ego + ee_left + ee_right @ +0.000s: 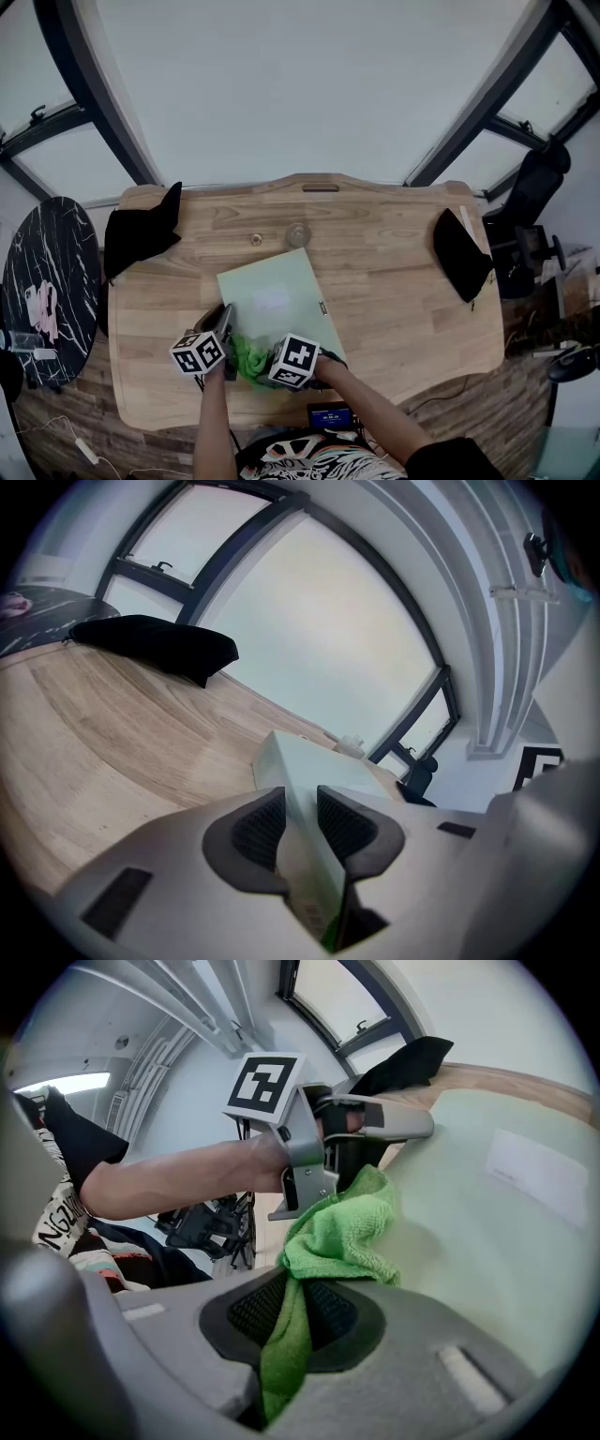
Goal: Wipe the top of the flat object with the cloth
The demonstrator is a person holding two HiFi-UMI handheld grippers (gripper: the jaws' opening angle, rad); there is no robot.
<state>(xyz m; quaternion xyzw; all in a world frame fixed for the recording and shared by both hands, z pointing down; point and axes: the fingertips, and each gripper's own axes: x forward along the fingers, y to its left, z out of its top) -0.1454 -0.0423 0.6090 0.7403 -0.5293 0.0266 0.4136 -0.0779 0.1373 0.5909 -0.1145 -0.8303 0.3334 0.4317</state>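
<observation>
A pale green flat box (277,298) lies on the wooden table (394,291) in the head view. My left gripper (225,330) is shut on the box's near left edge; in the left gripper view the box edge (305,808) runs between both pads. My right gripper (264,360) is shut on a bright green cloth (248,356) at the box's near corner. In the right gripper view the cloth (342,1232) bunches out of the jaws onto the box top (497,1222), with the left gripper (375,1129) just behind it.
A black cloth (139,234) lies at the table's far left, a black pouch (461,253) at the right. A small clear cup (298,233) stands just beyond the box. A round black marble side table (52,281) stands to the left.
</observation>
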